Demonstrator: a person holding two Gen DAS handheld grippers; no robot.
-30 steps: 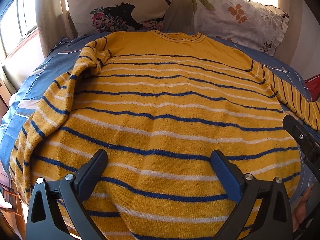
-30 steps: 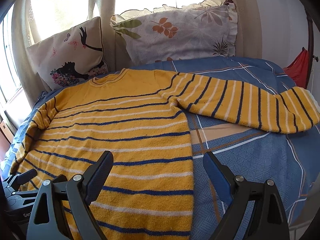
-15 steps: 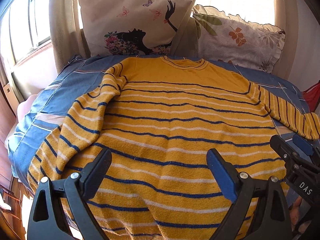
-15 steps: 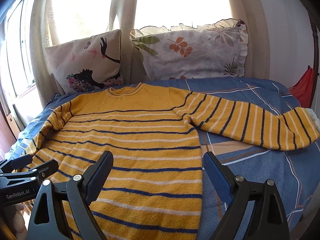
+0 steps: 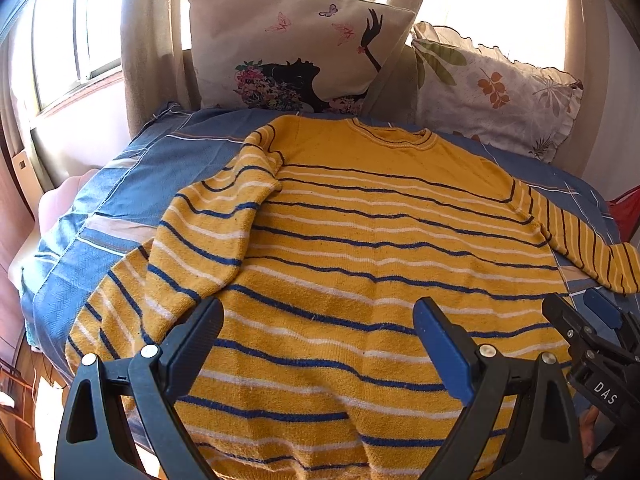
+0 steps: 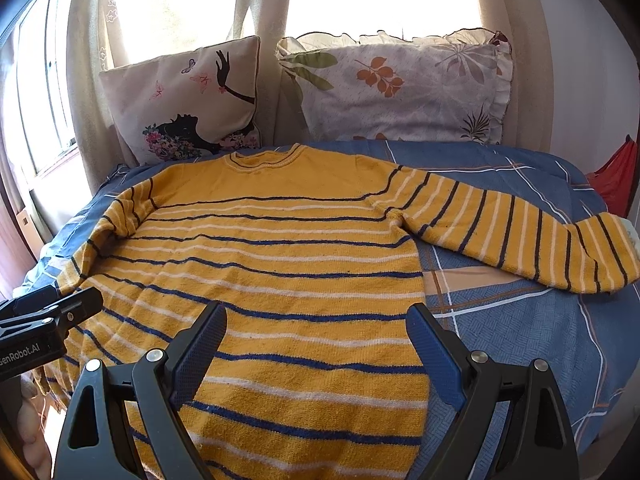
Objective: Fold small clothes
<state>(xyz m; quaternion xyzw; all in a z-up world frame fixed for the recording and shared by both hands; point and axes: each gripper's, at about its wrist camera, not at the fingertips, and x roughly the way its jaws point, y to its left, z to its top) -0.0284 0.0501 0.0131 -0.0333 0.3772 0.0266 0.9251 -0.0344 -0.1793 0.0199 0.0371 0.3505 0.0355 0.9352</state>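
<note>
A yellow sweater (image 5: 380, 248) with blue and white stripes lies flat on the bed, collar toward the pillows; it also shows in the right wrist view (image 6: 288, 256). Its left sleeve (image 5: 192, 240) runs down along the body toward the bed's near left edge. Its right sleeve (image 6: 520, 236) stretches out to the right. My left gripper (image 5: 318, 334) is open and empty above the hem's left part. My right gripper (image 6: 316, 334) is open and empty above the hem's right part. Each gripper shows at the edge of the other's view.
The bed has a blue checked cover (image 6: 520, 328). Two pillows (image 6: 188, 104) (image 6: 400, 88) lean against curtains at the head. A window (image 5: 60, 40) is on the left. Something red (image 6: 616, 176) lies at the far right edge.
Both grippers have pulled back and risen from the sweater, so more of the bed, pillows and curtains shows. The sweater has not moved.
</note>
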